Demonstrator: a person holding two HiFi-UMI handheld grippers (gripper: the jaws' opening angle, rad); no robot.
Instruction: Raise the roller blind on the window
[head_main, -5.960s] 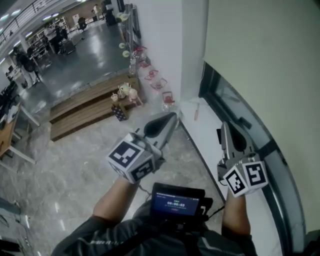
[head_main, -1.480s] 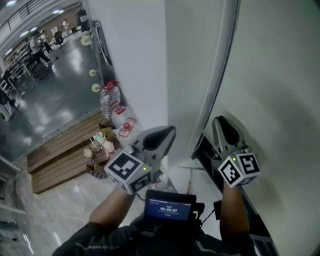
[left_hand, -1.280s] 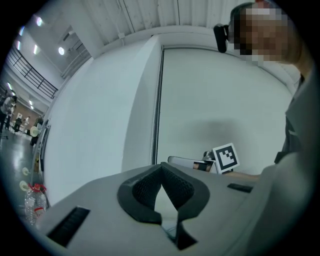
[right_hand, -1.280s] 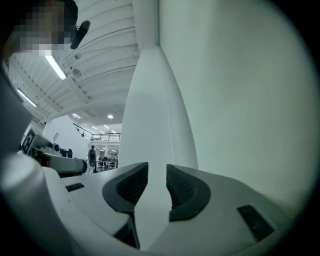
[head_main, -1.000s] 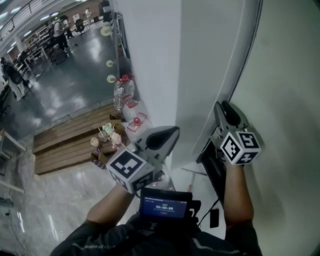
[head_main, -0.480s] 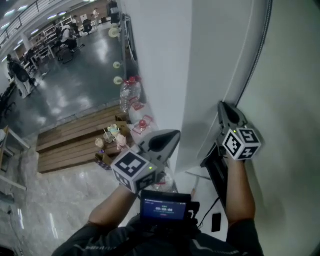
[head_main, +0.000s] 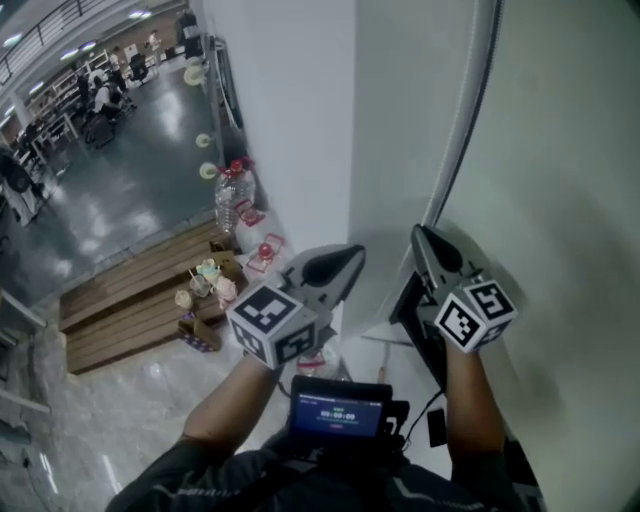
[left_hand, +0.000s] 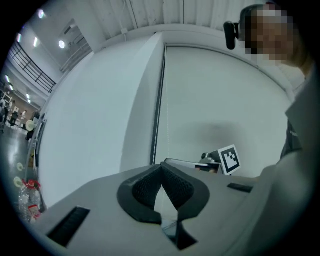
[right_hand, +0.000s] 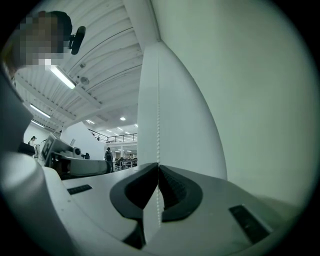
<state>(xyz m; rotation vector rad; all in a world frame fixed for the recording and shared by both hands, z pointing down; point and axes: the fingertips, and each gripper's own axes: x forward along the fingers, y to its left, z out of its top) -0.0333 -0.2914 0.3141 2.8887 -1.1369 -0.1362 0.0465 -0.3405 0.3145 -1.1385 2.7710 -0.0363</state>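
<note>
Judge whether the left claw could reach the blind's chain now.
Probably yes: the chain is bare above the right claw, just closed on it, and nothing blocks the shut left claw beside it.

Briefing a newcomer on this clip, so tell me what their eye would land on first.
First, the right gripper, its jaws just closed on the thin bead chain that hangs beside the pale roller blind filling the right of the head view. Next, the left gripper, shut and empty, to its left in front of the white wall.
</note>
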